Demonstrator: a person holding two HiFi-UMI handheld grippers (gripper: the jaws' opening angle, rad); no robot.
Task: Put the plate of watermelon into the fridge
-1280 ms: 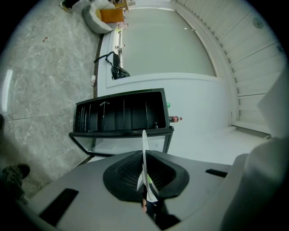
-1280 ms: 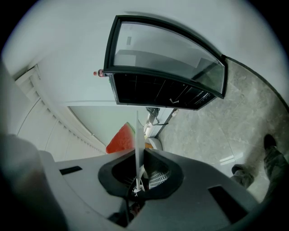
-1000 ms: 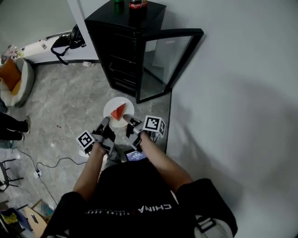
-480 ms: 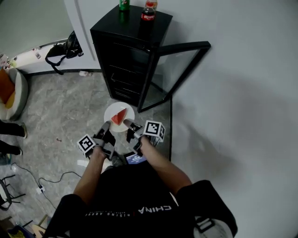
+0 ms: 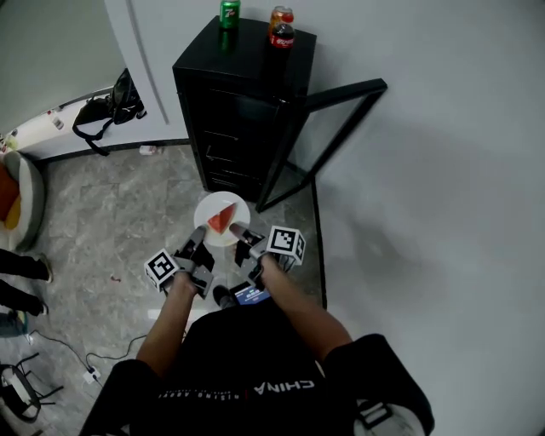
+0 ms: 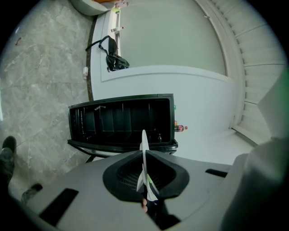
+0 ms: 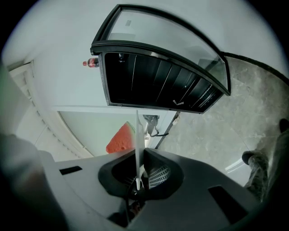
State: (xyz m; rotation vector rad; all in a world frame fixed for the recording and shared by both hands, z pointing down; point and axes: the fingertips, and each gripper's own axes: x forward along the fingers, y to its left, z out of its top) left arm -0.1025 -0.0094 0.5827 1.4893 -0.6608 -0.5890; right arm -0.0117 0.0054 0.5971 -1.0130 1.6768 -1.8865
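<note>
A white plate (image 5: pixel 209 211) carrying a red watermelon wedge (image 5: pixel 221 220) is held in the air between both grippers, just in front of the black fridge (image 5: pixel 238 102). My left gripper (image 5: pixel 197 233) is shut on the plate's left rim, and my right gripper (image 5: pixel 238 231) is shut on its right rim. In the left gripper view the plate (image 6: pixel 144 153) shows edge-on between the jaws. The right gripper view has the plate edge (image 7: pixel 139 149) clamped, with the watermelon (image 7: pixel 121 140) beside it. The fridge's glass door (image 5: pixel 332 128) stands open to the right, with dark shelves (image 7: pixel 158 85) visible inside.
A green can (image 5: pixel 229 12) and two soda bottles (image 5: pixel 282 25) stand on top of the fridge. A white wall (image 5: pixel 443 187) runs along the right. A black bag (image 5: pixel 106 106) lies by the back wall, a cushion seat (image 5: pixel 17 200) at left, and cables on the marble floor (image 5: pixel 102 221).
Both grippers and the plate have moved forward toward the open fridge, which now sits nearer. The grip on the plate is unchanged.
</note>
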